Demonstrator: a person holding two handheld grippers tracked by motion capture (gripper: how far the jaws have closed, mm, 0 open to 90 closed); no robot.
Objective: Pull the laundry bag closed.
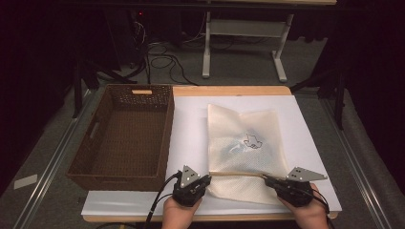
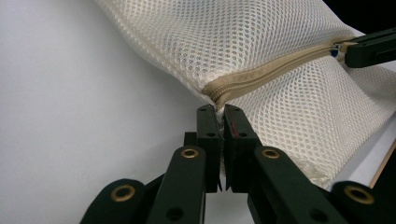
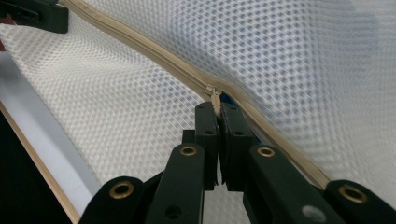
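Observation:
A cream mesh laundry bag (image 1: 246,148) lies flat on the white table top (image 1: 191,129), with a dark printed garment showing faintly through it. Its tan zipper (image 1: 239,173) runs across the near end. My left gripper (image 1: 206,179) is shut on the bag's fabric at the zipper's left end (image 2: 217,95). My right gripper (image 1: 265,179) is shut on the zipper pull (image 3: 215,99), near the bag's right side. In the left gripper view the right gripper (image 2: 369,46) shows far along the zipper. In the right gripper view the left gripper (image 3: 37,14) sits at the top left.
A brown wicker basket (image 1: 95,129) with nothing in it stands on the left of the table, next to the bag. The table's wooden front edge (image 1: 229,218) lies just under both hands. Beyond the table are a floor with cables and a white desk frame (image 1: 243,43).

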